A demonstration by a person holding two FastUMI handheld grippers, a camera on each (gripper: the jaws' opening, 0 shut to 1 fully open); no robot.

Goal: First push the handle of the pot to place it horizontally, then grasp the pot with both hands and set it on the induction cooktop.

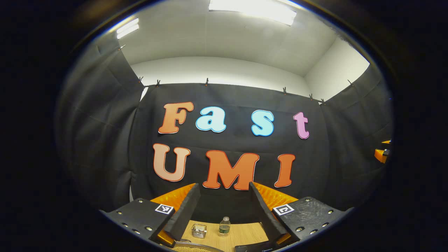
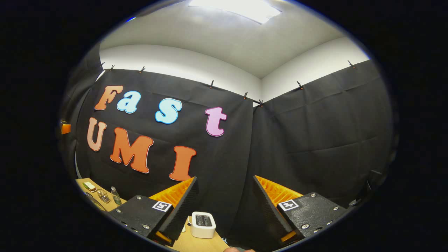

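Pot rim, if that is it, peeks at the surface's near edge; nothing looks started. Left tongs and right tongs gape empty, raised.

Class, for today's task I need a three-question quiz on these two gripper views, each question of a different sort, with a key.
1. True or false: in the left gripper view, the left tool has its fingers spread apart with nothing between them.
2. Multiple choice: in the right gripper view, what stands on the wooden table between the right tool's fingers? A) a kettle B) a white toaster C) a mug
3. Fill in: in the left gripper view, a small wire basket sits beside a clear plastic ____.

Key: 1 true. 2 B, the white toaster. 3 bottle.
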